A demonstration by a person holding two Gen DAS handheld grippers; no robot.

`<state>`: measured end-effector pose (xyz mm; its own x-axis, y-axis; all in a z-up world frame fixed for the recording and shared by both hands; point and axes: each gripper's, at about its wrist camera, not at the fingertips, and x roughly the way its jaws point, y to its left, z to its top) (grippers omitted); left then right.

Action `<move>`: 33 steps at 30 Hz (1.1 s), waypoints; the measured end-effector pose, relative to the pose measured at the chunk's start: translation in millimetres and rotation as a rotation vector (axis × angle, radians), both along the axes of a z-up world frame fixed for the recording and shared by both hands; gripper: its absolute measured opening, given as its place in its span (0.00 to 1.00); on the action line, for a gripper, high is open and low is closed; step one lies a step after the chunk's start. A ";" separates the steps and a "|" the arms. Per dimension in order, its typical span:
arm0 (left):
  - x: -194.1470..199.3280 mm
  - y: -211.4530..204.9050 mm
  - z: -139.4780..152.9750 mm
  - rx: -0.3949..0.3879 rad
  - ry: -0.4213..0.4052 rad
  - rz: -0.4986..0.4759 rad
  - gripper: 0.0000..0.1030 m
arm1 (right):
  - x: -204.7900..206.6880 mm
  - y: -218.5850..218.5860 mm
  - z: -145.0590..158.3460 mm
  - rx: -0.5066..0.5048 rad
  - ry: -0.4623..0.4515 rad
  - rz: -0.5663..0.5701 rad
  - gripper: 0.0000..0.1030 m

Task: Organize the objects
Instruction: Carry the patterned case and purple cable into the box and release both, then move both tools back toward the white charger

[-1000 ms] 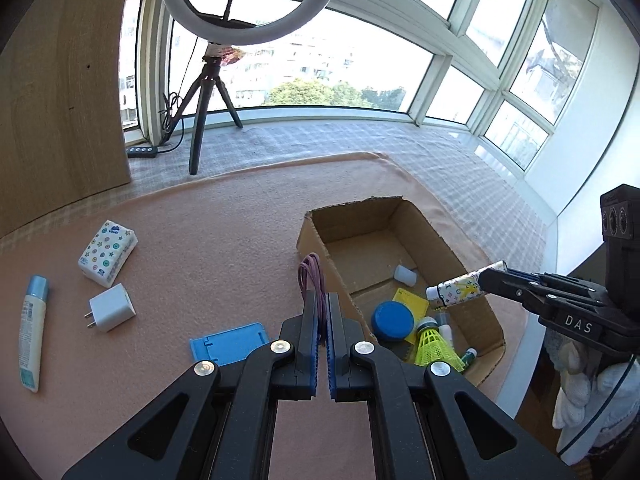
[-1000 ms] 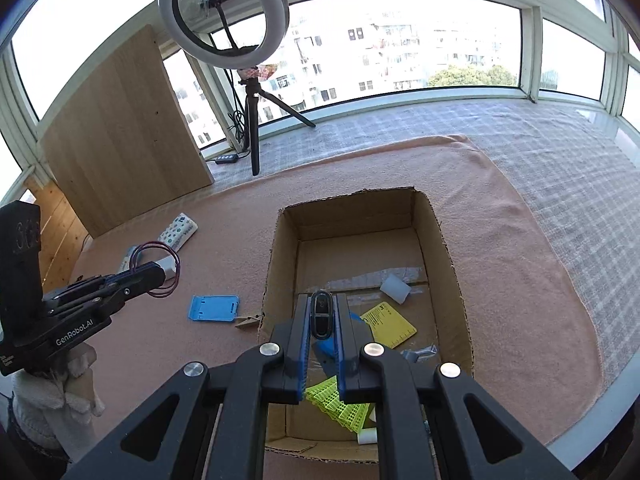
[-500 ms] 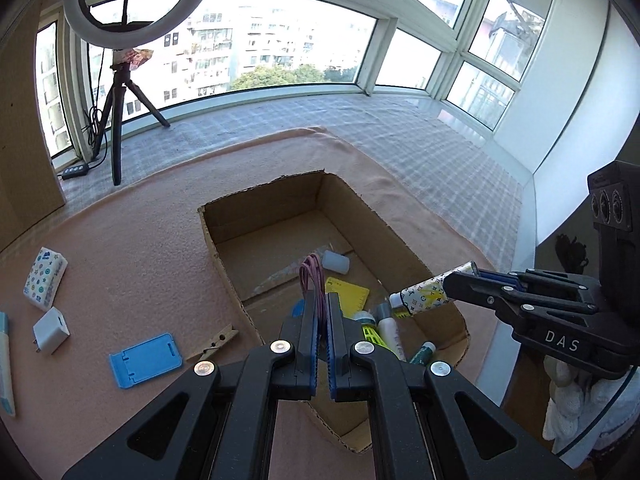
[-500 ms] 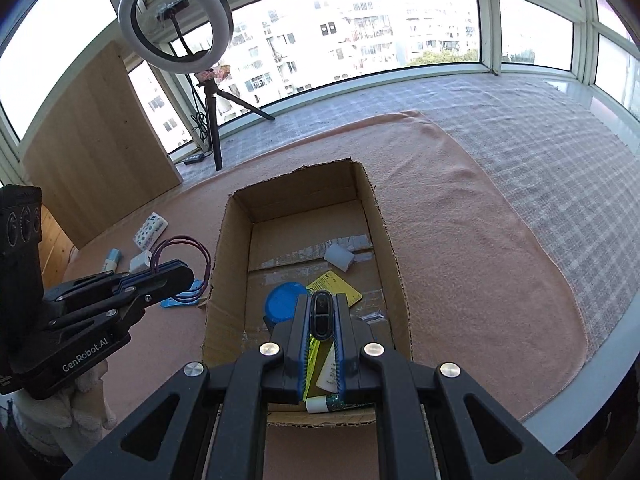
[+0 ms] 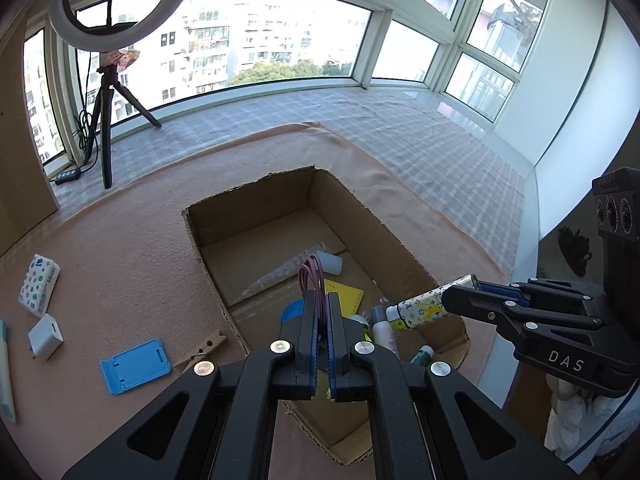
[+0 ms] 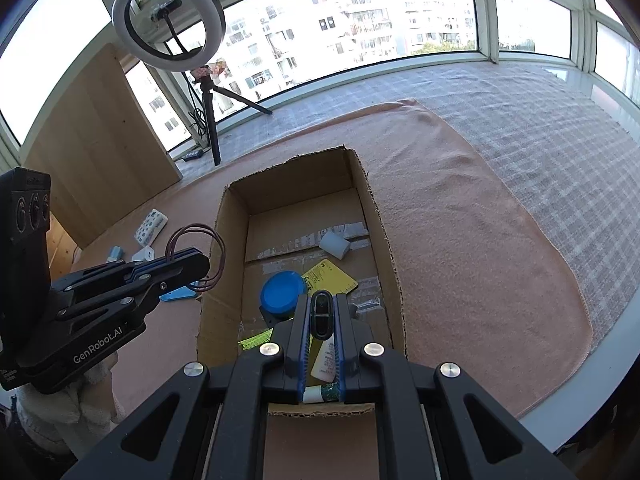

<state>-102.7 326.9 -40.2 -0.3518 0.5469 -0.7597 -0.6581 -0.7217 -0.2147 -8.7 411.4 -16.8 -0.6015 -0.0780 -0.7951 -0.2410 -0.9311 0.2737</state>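
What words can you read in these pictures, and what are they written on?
"DAS": white letters on the black right gripper, seen from the left wrist.
"GenRobot.AI": white letters on the black left gripper, seen from the right wrist.
White patterned tube held in the right gripper: printed signs, too small to read.
Yellow card in the brown cardboard box: print too small to read.

My left gripper (image 5: 320,312) points steeply down, jaws clamped on a cable loop (image 5: 311,276). My right gripper (image 6: 321,312) tilts down likewise, closed on a tube (image 5: 432,308).
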 end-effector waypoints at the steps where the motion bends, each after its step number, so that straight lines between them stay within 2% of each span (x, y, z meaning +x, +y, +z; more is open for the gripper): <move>1: -0.7 -0.4 -0.1 -0.001 -0.001 0.000 0.03 | 0.2 -0.5 -0.1 -0.001 -0.001 0.001 0.09; 3: -2.8 -0.2 -0.9 -0.007 -0.011 0.004 0.20 | -0.1 0.4 0.1 -0.012 0.004 0.003 0.10; 4: -3.0 -1.2 -1.4 -0.006 -0.011 0.008 0.48 | 0.4 0.7 0.2 -0.023 0.010 0.007 0.15; 5: -2.9 -2.9 -0.7 -0.001 -0.004 0.015 0.67 | 0.3 0.7 0.1 -0.031 0.009 0.011 0.29; 6: -2.2 -5.3 0.5 0.007 0.007 0.021 0.68 | 1.0 0.9 0.4 -0.032 0.013 0.005 0.37; 7: -2.3 -6.6 1.1 0.006 0.009 0.024 0.68 | 2.9 0.3 1.7 -0.026 0.023 -0.003 0.51; 8: -3.3 -7.9 1.5 0.008 0.008 0.025 0.68 | 4.8 -0.5 3.3 -0.018 0.034 -0.008 0.55; 21: -9.2 -33.7 2.5 0.013 0.006 0.067 0.68 | 6.5 -2.3 -1.1 -0.079 0.023 -0.022 0.55; 33: -41.6 -120.8 -13.8 -0.027 -0.032 0.241 0.68 | 5.1 -16.2 -6.5 -0.122 0.012 -0.018 0.55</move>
